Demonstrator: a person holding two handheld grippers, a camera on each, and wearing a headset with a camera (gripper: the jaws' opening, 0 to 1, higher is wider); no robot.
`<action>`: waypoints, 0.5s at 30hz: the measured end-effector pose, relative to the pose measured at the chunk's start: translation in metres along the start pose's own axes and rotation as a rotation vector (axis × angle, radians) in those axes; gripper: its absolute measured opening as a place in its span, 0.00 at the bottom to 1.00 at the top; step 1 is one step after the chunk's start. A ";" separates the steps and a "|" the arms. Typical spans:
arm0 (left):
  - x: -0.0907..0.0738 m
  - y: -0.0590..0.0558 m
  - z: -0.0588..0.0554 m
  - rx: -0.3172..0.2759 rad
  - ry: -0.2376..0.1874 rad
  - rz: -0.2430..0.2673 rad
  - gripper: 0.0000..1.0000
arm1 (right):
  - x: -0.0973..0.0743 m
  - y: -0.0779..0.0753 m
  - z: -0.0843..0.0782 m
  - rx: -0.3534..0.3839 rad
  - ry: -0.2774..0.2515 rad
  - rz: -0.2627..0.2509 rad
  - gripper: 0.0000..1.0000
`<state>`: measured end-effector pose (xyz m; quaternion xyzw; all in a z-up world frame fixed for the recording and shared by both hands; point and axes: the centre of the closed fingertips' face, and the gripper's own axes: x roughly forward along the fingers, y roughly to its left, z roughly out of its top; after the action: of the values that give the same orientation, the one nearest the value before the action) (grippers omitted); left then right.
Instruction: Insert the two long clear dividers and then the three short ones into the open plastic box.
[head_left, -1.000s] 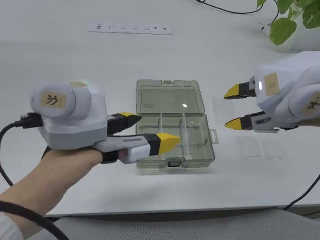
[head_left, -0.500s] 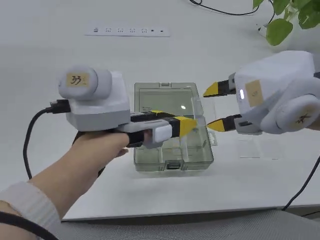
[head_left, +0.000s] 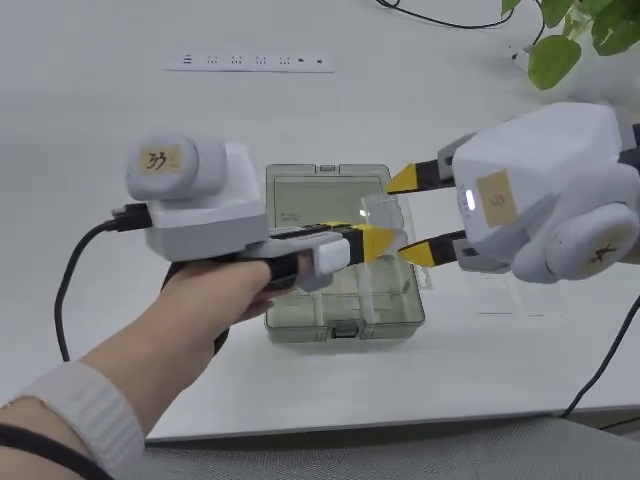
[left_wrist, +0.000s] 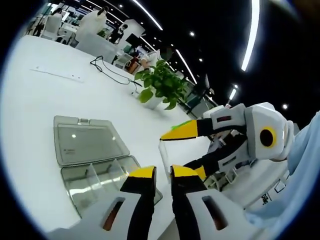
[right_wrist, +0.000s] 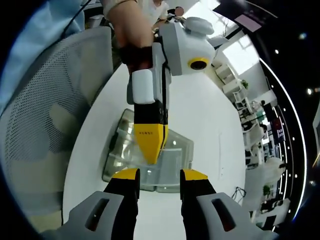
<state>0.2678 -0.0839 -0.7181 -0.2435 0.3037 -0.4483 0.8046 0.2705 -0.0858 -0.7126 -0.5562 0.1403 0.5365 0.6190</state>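
Clear divider (head_left: 384, 214) held upright in the air above the open plastic box (head_left: 300, 318), in front of its raised lid (head_left: 325, 192). We see its flat face in the head view. Its lower edge sits at the tip of the left gripper (head_left: 375, 240), whose fingers (left_wrist: 142, 173) are drawn almost together with only a slit between them, and we read this as a clamp on the sheet. The right gripper (head_left: 408, 216) faces it from the other side with its fingers (head_left: 405, 181) wide apart, one above and one below the divider's far edge, near it but not closed on it. In the right gripper view the left tip points straight down that gap, so we judge that the coming move depends on the sheet's free edge lying between the right fingers. Seated dividers (head_left: 366, 288) already stand in the box. Spare dividers (head_left: 510, 296) lie faintly on the bench (head_left: 300, 390) to its right. One second ago the left gripper was low, beside the box's left wall, and the right gripper was well apart over the bench. Half a second ago the left was over the box and the right was closing in. Now the two tips nearly meet.
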 end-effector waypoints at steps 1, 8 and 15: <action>0.000 -0.001 0.000 0.005 -0.003 -0.002 0.05 | 0.000 0.000 0.000 0.002 0.004 0.004 0.33; 0.000 -0.005 -0.001 -0.019 -0.007 -0.025 0.00 | 0.000 0.002 0.003 -0.029 0.005 0.002 0.33; -0.001 -0.008 0.001 -0.086 -0.025 -0.057 0.00 | -0.004 0.001 0.004 -0.050 -0.003 -0.010 0.33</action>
<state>0.2638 -0.0871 -0.7119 -0.2921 0.3054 -0.4546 0.7840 0.2664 -0.0840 -0.7088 -0.5714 0.1233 0.5375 0.6078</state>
